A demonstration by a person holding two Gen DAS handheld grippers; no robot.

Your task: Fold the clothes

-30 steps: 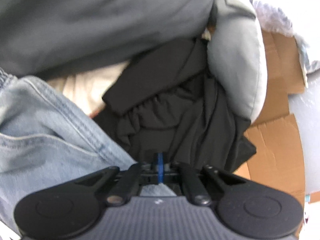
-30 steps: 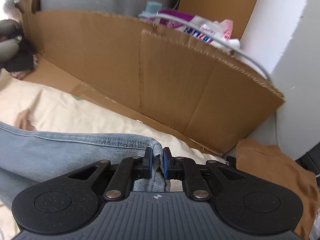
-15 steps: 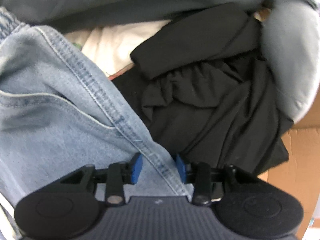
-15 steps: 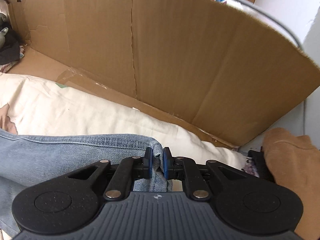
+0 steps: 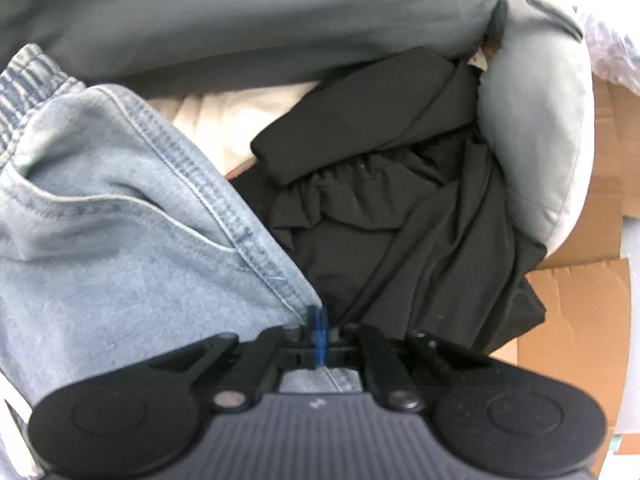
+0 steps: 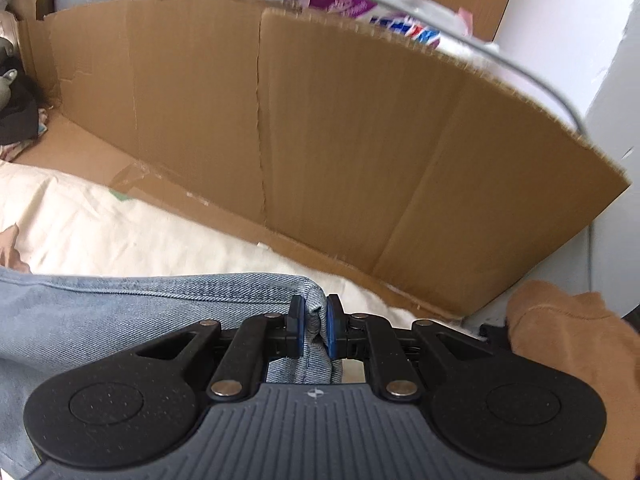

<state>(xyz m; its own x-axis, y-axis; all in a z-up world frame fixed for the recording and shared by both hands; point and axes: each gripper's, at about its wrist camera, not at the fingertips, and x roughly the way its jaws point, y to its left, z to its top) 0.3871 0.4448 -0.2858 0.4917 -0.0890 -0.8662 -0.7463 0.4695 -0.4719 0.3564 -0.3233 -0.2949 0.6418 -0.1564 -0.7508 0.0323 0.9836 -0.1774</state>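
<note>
Right wrist shows the right gripper (image 6: pixel 313 330) pinching the jeans (image 6: pixel 100 312); the left gripper (image 5: pixel 319 330), pressed together, seemingly nips their seam

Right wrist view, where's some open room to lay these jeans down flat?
Free: the cream sheet between the jeans and the cardboard wall. Crowded: the brown garment at right, and the black clothes beside the grey cushion.

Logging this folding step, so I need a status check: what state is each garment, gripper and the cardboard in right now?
Light blue denim jeans: lifted, pinched at two edges.
Left gripper: shut on the jeans' seam edge.
Right gripper: shut on a bunched jeans edge.
Black garment: crumpled, unfolded.
Brown garment: lying in a heap.
Brown cardboard panel: standing upright, creased.
</note>
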